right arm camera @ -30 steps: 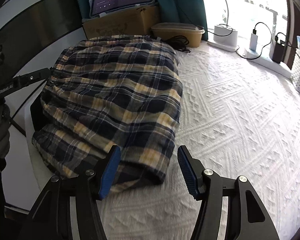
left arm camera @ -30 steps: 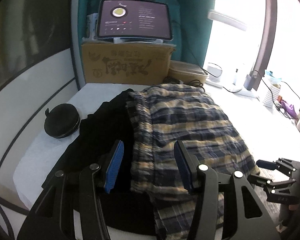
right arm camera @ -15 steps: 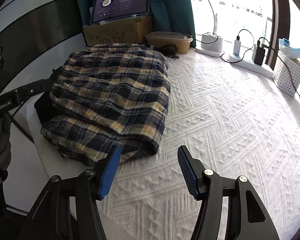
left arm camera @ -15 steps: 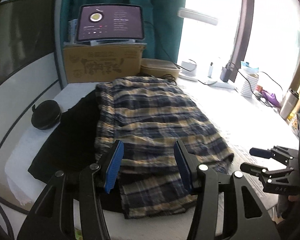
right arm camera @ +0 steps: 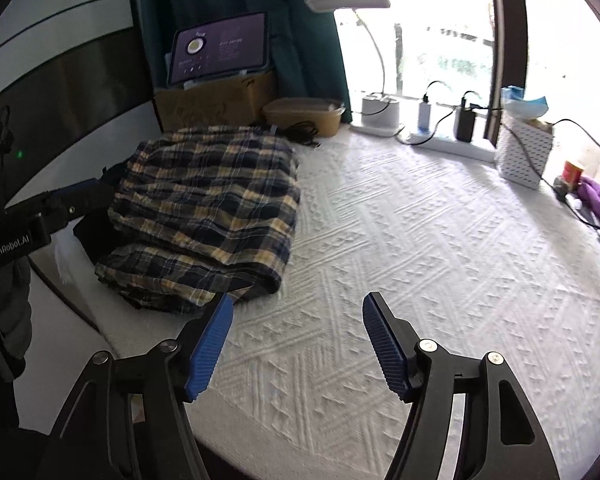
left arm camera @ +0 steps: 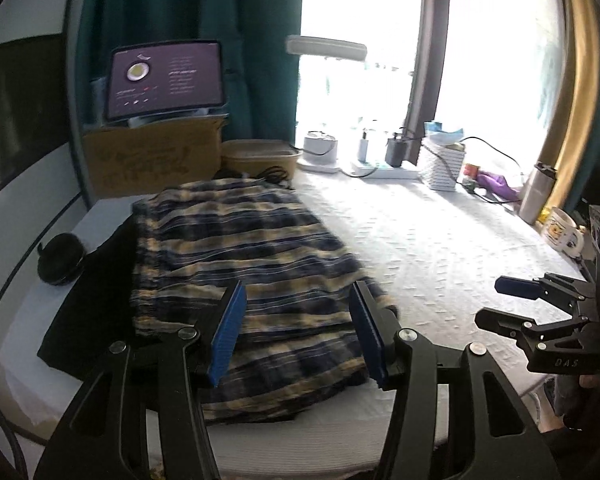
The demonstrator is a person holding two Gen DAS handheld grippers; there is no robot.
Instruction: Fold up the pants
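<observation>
**Folded plaid pants at the left of the bed, both grippers empty**

Through the left wrist camera we see our left gripper (left arm camera: 298,332) held above the near edge of the plaid pants (left arm camera: 244,264), its two blue pads spread apart with nothing between them. The pants lie folded in one stack on the white bedspread (left arm camera: 432,248), partly over a black garment (left arm camera: 96,300) that reaches toward one round black case (left arm camera: 60,260). Only this view shows that case, one white mug (left arm camera: 562,232) and one metal bottle (left arm camera: 536,196) at the far right. Our right gripper (left arm camera: 508,304) appears here from the side, its jaws apart and empty.

Through the right wrist camera our right gripper (right arm camera: 298,348) hangs over bare bedspread (right arm camera: 420,240), pads wide and holding nothing, with the pants (right arm camera: 208,200) to its left, not touching. Here we can count two folded layers along the near edge. Behind them stand one cardboard box (right arm camera: 216,104) carrying one tablet (right arm camera: 220,48), one tan container (right arm camera: 304,114) and one desk lamp (right arm camera: 348,0). The left gripper (right arm camera: 76,196) shows only as a dark side-on finger beside the pants.
</observation>
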